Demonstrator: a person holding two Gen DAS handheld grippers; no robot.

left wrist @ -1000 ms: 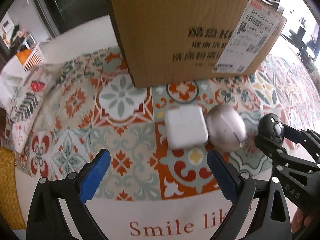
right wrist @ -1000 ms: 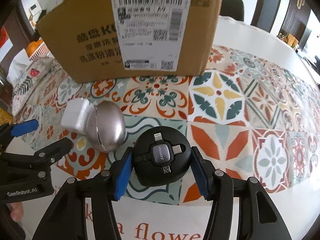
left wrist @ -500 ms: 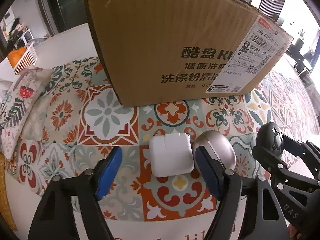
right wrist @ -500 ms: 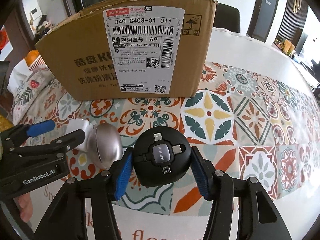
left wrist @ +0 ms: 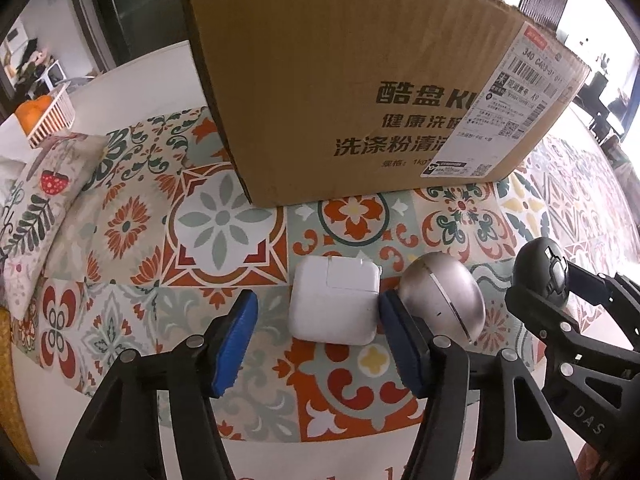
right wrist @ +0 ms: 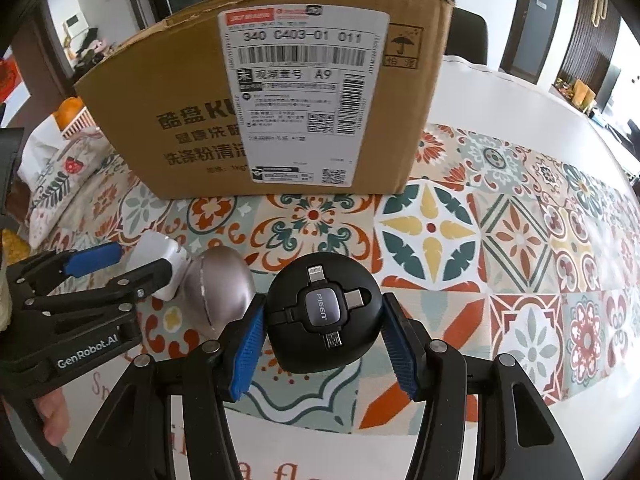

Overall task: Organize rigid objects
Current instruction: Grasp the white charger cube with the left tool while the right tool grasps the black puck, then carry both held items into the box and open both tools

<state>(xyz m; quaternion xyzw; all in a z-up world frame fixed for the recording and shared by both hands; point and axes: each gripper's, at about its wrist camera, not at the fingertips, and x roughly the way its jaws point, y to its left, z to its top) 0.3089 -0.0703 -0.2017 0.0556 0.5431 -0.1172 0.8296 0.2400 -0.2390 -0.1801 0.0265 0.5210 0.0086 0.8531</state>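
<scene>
Cardboard box (left wrist: 360, 92): upright on the tabletop, its contents hidden.
Left tool (left wrist: 318, 336): closing around the white charger (left wrist: 334, 304), left pad apart.
Right tool (right wrist: 322, 338): pinching the black cable reel (right wrist: 323, 316), whose plugs only the right wrist view shows.

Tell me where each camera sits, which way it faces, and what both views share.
Left wrist: on the left tongs, tilted down at the table; they have just been closing around the white charger, left pad still off it. The right tongs show at the right edge.
Right wrist: on the right tongs, tilted down, clamped on the black cable reel; a hand shows lower left.
Shared: cardboard box, silver egg-shaped thing, charger, patterned cloth.
</scene>
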